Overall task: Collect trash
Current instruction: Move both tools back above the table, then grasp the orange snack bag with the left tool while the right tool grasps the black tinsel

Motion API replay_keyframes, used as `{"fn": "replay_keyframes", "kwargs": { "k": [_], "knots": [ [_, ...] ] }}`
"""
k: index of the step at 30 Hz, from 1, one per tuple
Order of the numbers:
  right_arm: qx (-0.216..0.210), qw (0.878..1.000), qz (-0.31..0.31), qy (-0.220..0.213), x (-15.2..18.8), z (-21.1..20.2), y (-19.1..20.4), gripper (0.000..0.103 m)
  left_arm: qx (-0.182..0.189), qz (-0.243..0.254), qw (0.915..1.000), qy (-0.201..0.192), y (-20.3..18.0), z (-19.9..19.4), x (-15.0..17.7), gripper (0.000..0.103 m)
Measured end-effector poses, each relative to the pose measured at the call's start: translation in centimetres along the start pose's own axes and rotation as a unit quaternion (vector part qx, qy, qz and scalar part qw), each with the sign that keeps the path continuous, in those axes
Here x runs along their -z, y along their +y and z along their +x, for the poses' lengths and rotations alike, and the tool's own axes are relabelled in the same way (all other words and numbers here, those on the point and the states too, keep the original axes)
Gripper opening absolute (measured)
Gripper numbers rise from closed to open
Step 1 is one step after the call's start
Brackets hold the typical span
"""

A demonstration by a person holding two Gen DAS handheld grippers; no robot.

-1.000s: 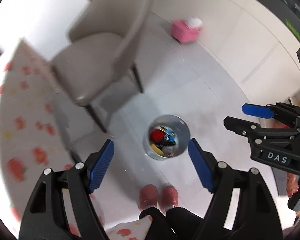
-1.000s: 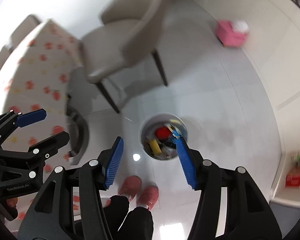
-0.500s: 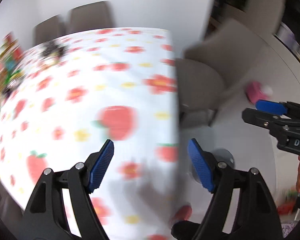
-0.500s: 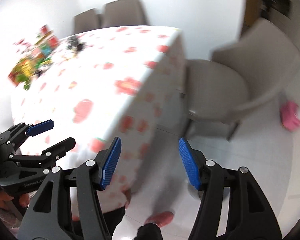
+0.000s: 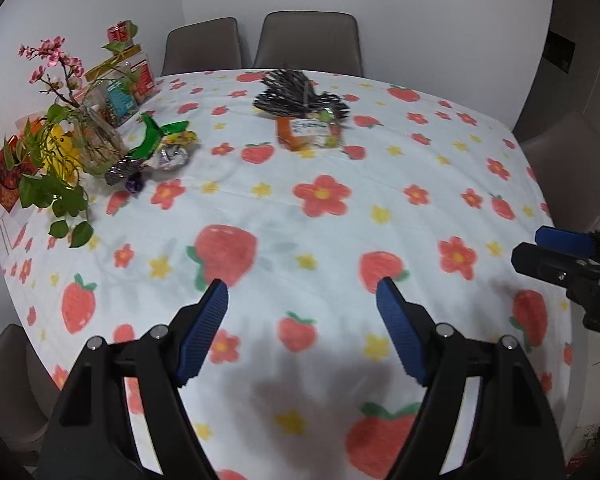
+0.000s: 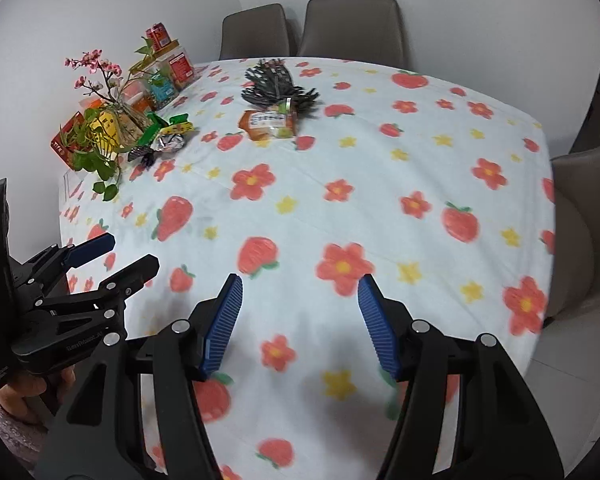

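Observation:
Trash lies on the far half of the strawberry-print tablecloth point(image 5: 324, 240). An orange and clear snack wrapper point(image 5: 310, 132) lies in front of a black shredded bundle point(image 5: 296, 94). A green wrapper point(image 5: 156, 136) and a crumpled silver wrapper point(image 5: 172, 156) lie at the left by the plant. In the right wrist view the same snack wrapper point(image 6: 270, 122), bundle point(image 6: 276, 86) and silver wrapper point(image 6: 168, 142) show. My left gripper point(image 5: 302, 304) is open and empty over the near table. My right gripper point(image 6: 300, 300) is open and empty too.
A vase with pink blossoms and green vines point(image 5: 68, 136) stands at the far left with jars and boxes point(image 5: 136, 76) behind it. Grey chairs point(image 5: 306, 40) stand at the far side and one point(image 6: 580, 216) at the right edge.
Both grippers have swung up from the bin on the floor to face the tabletop. Both stayed open and empty.

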State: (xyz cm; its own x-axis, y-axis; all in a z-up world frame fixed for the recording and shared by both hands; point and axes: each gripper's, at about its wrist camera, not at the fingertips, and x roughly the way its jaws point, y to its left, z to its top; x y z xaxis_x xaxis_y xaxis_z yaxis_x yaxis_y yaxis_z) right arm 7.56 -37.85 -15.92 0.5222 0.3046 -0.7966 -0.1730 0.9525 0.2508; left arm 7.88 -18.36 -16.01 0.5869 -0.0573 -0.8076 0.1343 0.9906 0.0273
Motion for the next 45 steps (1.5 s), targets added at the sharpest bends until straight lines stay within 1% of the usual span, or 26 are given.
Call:
{"fn": "replay_keyframes", "kwargs": {
  "k": [2,4,8,11,15,18,23,28,32,35,38,39,41,42,43,45],
  "knots": [
    [-0.005,1.0,-0.004,0.002,-1.8,1.8,1.7,0.058,0.001,-0.013,0.9999,-0.001,2.6,0.6,-1.0,0.077],
    [-0.002,1.0,-0.012,0.001,-3.3,3.1,2.7,0.058,-0.006,-0.018,0.9998,-0.003,4.3,1.5,-2.0,0.077],
    [0.005,1.0,-0.021,0.0,-6.4,5.2,3.0,0.058,-0.002,-0.032,0.9995,-0.004,5.7,3.1,-3.8,0.077],
    [0.013,1.0,-0.024,-0.007,-9.0,6.3,2.4,0.058,0.003,-0.03,0.9995,-0.003,5.4,4.5,-5.2,0.077],
    [0.025,0.999,-0.023,-0.013,-12.4,8.4,1.2,0.058,0.023,-0.021,0.9995,-0.005,4.2,6.9,-7.7,0.077],
    [0.031,0.999,-0.024,-0.013,-15.0,10.8,0.1,0.058,0.037,-0.017,0.9992,-0.006,3.4,9.5,-10.0,0.077],
    [0.031,0.999,-0.038,-0.014,-18.4,14.3,-1.3,0.057,0.06,-0.013,0.9981,0.001,3.0,14.1,-13.1,0.077],
    [0.01,0.999,-0.051,-0.004,-21.1,17.4,-2.5,0.054,0.076,-0.013,0.9969,0.012,3.5,17.7,-14.8,0.077],
    [-0.007,0.997,-0.075,0.006,-22.3,19.4,-2.8,0.054,0.089,-0.012,0.9958,0.015,3.7,19.4,-15.6,0.077],
    [-0.026,0.995,-0.091,0.02,-23.1,21.0,-2.9,0.053,0.095,-0.001,0.9953,0.019,3.3,20.6,-15.9,0.076],
    [-0.036,0.994,-0.101,0.033,-23.5,22.6,-3.1,0.052,0.099,0.01,0.9947,0.026,2.9,21.8,-16.0,0.072],
    [-0.041,0.993,-0.103,0.038,-23.6,23.0,-3.2,0.052,0.103,0.012,0.9942,0.029,2.8,22.3,-16.0,0.066],
    [-0.056,0.991,-0.108,0.055,-23.7,24.0,-3.2,0.039,0.115,0.009,0.9927,0.034,2.8,22.8,-16.1,0.057],
    [-0.06,0.99,-0.112,0.061,-23.6,24.3,-3.1,0.027,0.122,0.006,0.9919,0.034,2.9,22.9,-16.1,0.053],
    [-0.063,0.989,-0.115,0.063,-23.5,24.4,-3.0,0.015,0.122,0.006,0.992,0.031,2.9,22.9,-16.2,0.052],
    [-0.067,0.988,-0.122,0.063,-23.4,24.2,-2.6,0.007,0.115,0.013,0.9931,0.021,2.7,22.6,-16.3,0.039]
  ]
}}
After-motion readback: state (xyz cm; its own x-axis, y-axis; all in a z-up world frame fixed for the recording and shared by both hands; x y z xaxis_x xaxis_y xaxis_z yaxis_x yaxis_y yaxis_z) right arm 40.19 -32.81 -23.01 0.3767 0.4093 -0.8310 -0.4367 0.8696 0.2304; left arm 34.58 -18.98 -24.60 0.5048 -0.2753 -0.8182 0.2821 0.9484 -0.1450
